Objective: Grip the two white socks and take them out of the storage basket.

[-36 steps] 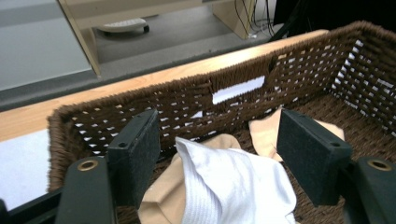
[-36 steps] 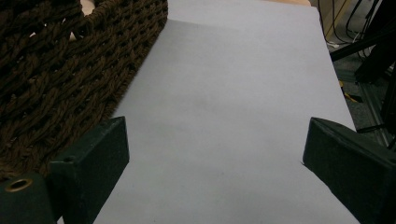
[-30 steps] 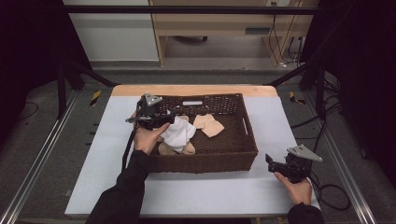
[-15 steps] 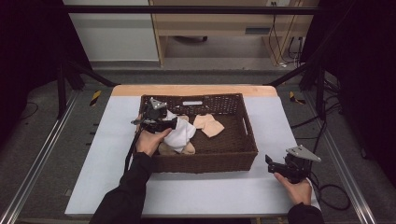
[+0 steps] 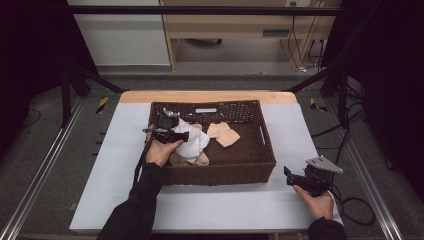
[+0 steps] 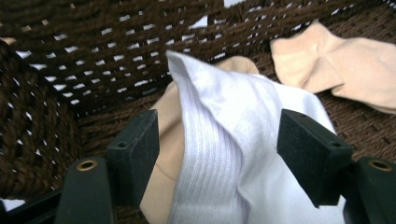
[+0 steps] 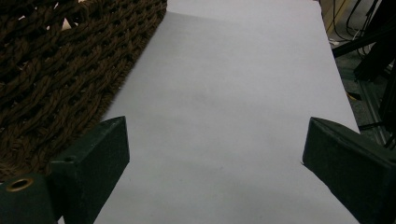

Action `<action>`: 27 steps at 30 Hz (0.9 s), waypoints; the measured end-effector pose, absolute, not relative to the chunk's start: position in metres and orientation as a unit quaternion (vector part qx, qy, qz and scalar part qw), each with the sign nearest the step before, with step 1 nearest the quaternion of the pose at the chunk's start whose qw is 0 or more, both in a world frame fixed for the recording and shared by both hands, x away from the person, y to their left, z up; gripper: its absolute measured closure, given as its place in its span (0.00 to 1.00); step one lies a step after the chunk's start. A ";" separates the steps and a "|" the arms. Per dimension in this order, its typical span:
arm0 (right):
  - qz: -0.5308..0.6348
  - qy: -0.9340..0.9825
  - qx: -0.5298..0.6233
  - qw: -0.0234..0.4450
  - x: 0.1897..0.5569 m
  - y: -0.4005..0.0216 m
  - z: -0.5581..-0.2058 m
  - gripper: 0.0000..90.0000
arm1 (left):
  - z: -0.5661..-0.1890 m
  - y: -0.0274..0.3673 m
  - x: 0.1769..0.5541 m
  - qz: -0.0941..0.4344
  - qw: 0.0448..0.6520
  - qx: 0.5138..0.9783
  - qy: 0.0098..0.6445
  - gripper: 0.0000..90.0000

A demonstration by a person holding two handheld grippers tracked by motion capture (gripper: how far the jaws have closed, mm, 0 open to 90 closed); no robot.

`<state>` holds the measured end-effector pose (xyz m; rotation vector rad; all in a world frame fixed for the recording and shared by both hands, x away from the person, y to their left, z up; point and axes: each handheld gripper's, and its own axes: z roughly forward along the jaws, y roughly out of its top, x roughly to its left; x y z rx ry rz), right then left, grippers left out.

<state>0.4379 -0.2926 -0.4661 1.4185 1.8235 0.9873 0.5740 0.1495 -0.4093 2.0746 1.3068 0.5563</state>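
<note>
The left gripper [image 6: 217,149] is standing with its jaws spread wide, one black pad [image 6: 135,154] at nine o'clock and the other at three o'clock of a white sock [image 6: 224,135]. The sock is rising between them as a ribbed fold, and neither pad is pressing on it; whether the right-hand pad is brushing the cloth I cannot tell. Under the sock's nine o'clock edge a beige sock [image 6: 163,140] is peeking out, lying just beside the left pad.

Seen from above, the left gripper [image 5: 170,134] is hovering in the left part of the basket [image 5: 220,175], the person's hand [image 5: 161,151] coming over the near-left wall. The white sock [image 5: 192,142] is sitting in the basket's left half, draped over beige cloth [image 5: 197,161] at its six o'clock. At the sock's three o'clock, a little apart, a second beige sock [image 5: 224,134] is lying flat on the woven floor, towards the middle. A small white label [image 5: 206,110] is showing on the far wall, at twelve o'clock.

The right gripper [image 7: 215,158] is also holding its jaws far apart, with bare table [image 7: 243,93] between them and the basket's woven wall [image 7: 70,65] at ten o'clock. From above, the right gripper [image 5: 305,177] is resting on the table at the basket's four o'clock, clear of it.
</note>
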 end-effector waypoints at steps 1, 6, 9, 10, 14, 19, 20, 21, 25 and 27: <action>0.373 0.691 0.537 0.308 0.438 -0.292 -0.466 0.08 | -0.411 0.150 0.575 0.204 0.302 0.787 0.498 0.34; 0.373 0.692 0.537 0.308 0.438 -0.292 -0.467 0.08 | -0.410 0.151 0.574 0.193 0.310 0.787 0.497 0.43; 0.372 0.692 0.537 0.307 0.438 -0.292 -0.467 0.09 | -0.409 0.150 0.573 0.189 0.316 0.786 0.497 0.48; 0.373 0.692 0.537 0.307 0.438 -0.292 -0.467 0.09 | -0.408 0.150 0.572 0.188 0.318 0.787 0.495 0.52; 0.373 0.692 0.537 0.307 0.438 -0.292 -0.467 0.09 | -0.405 0.150 0.570 0.174 0.333 0.788 0.488 0.67; 0.372 0.692 0.538 0.306 0.438 -0.292 -0.467 0.09 | -0.405 0.148 0.569 0.166 0.331 0.795 0.480 0.75; 0.372 0.692 0.537 0.306 0.439 -0.292 -0.467 0.09 | -0.405 0.148 0.569 0.165 0.330 0.797 0.479 0.77; 0.372 0.693 0.537 0.306 0.439 -0.292 -0.467 0.09 | -0.406 0.146 0.570 0.160 0.329 0.799 0.477 0.77; 0.372 0.693 0.537 0.305 0.439 -0.292 -0.467 0.09 | -0.408 0.141 0.570 0.152 0.314 0.815 0.463 0.78; 0.371 0.693 0.537 0.305 0.439 -0.292 -0.467 0.09 | -0.406 0.140 0.568 0.154 0.315 0.818 0.456 0.86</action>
